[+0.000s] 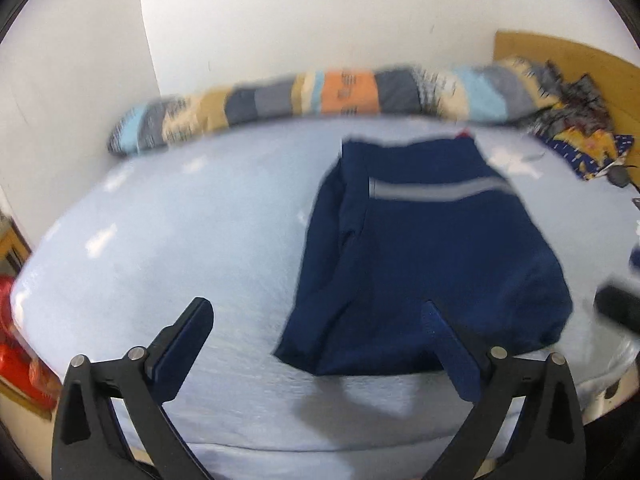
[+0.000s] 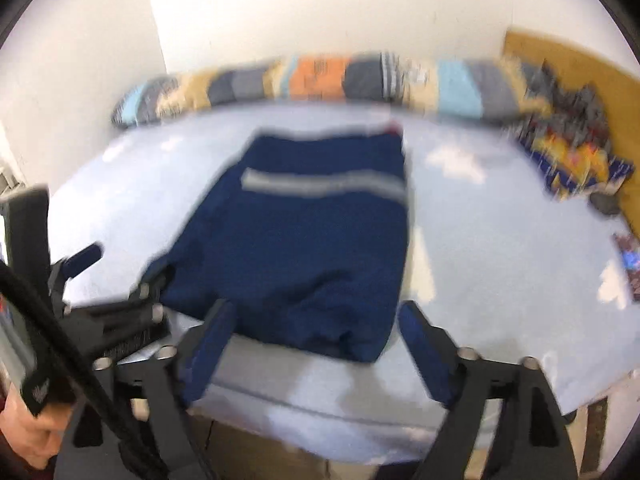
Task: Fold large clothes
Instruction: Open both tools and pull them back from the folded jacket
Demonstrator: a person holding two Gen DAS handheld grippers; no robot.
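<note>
The left gripper [image 1: 316, 316] is seen spread wide with nothing between its fingers, held above the near edge of the bed [image 1: 168, 240]. The right gripper [image 2: 314, 320] is likewise released and empty, its jaws framing the near hem of the garment [image 2: 304, 248] without touching it, as far as the blur allows. The navy garment, marked by a grey stripe [image 2: 324, 186], is laid folded and flat on the pale blue sheet, near the front of the bed. A patchwork bolster [image 1: 320, 100] is set along the far side against the wall. Crumpled patterned cloth [image 1: 580, 136] is piled in the far right corner. In the right wrist view the left gripper's body and a hand [image 2: 28, 428] are seen at lower left.
</note>
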